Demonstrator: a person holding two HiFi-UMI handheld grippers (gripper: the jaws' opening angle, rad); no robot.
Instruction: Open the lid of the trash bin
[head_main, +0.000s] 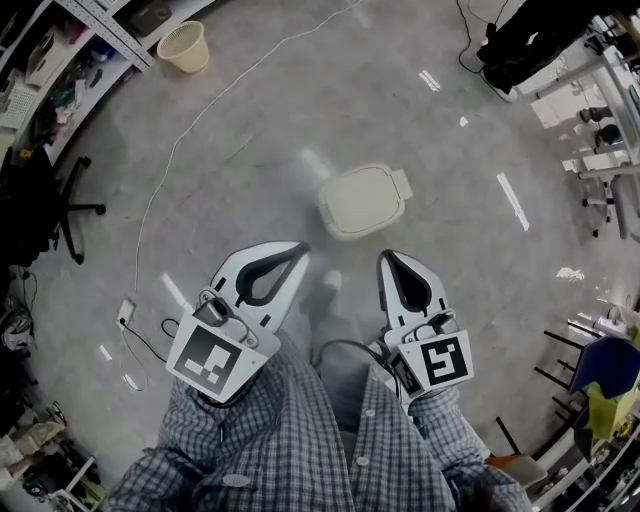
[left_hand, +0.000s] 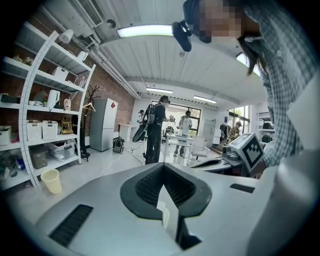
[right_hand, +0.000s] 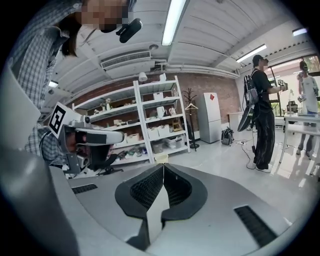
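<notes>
A cream trash bin (head_main: 361, 201) with a flat lid stands on the grey floor ahead of me, lid down, a small tab at its right side. My left gripper (head_main: 297, 249) and right gripper (head_main: 386, 259) are held close to my body, short of the bin and touching nothing. Both are shut, their dark ribbed pads (left_hand: 150, 186) meeting with nothing between them. The left gripper (left_hand: 162, 167) and the right gripper (right_hand: 163, 166) point level across the room, so the bin shows in neither gripper view.
A cream waste basket (head_main: 185, 46) sits by white shelving (head_main: 108, 33) at the far left. A white cable (head_main: 190, 130) runs across the floor. An office chair (head_main: 62, 207) is at left, furniture legs (head_main: 605, 170) at right. People (left_hand: 155, 127) stand further off.
</notes>
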